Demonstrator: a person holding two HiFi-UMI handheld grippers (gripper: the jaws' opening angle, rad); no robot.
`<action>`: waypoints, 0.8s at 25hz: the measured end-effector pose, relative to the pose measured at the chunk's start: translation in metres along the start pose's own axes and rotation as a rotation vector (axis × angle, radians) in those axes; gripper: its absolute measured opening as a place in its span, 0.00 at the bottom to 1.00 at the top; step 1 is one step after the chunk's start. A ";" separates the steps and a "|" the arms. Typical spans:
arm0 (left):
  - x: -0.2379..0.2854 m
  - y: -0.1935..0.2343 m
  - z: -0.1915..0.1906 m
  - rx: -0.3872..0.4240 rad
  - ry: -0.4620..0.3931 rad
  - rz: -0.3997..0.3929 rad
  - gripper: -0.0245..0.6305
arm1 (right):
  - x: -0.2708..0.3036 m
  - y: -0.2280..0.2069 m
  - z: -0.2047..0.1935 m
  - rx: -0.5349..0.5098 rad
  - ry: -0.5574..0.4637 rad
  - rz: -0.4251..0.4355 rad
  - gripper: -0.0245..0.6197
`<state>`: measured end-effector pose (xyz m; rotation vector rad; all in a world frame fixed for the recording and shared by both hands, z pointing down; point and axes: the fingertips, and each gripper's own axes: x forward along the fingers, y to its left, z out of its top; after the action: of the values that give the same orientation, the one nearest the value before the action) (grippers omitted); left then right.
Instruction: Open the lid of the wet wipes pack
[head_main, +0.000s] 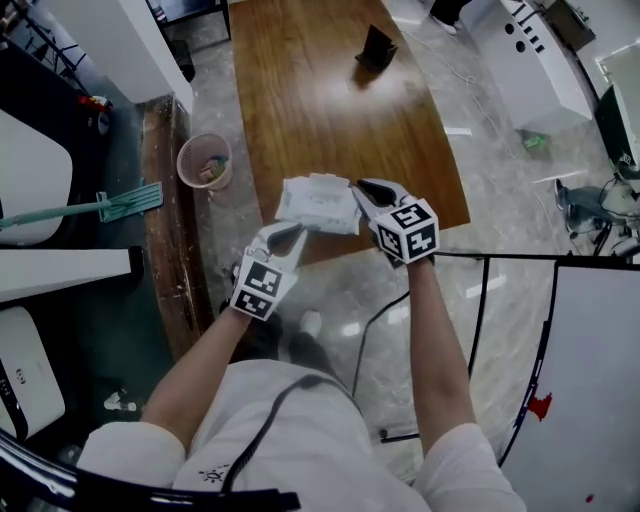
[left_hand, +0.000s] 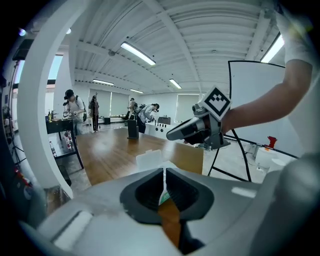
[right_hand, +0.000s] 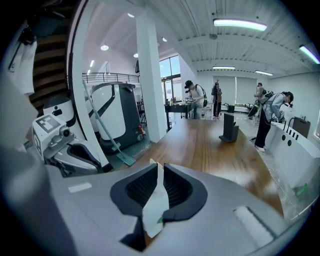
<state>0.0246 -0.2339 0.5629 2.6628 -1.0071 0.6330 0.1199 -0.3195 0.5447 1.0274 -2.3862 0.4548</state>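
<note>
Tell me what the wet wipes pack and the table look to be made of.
The wet wipes pack: probably soft plastic film, white, slightly glossy; it wrinkles and folds thin at its edges. The table: wood or wood-look laminate, brown with grain streaks, polished enough to mirror the lights; which one cannot be told.

Head view steeply down; gripper views close along jaws — all share table (head_main: 330, 120).
</note>
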 end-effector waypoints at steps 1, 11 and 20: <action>-0.004 -0.003 0.004 0.003 -0.008 0.004 0.07 | -0.009 0.005 0.002 0.009 -0.029 -0.004 0.10; -0.049 -0.044 0.038 -0.013 -0.105 0.043 0.05 | -0.105 0.068 0.005 0.056 -0.262 -0.046 0.07; -0.088 -0.092 0.075 -0.022 -0.206 0.050 0.05 | -0.178 0.123 0.004 0.004 -0.364 -0.071 0.07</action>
<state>0.0504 -0.1419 0.4500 2.7334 -1.1290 0.3589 0.1326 -0.1373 0.4281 1.2841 -2.6521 0.2635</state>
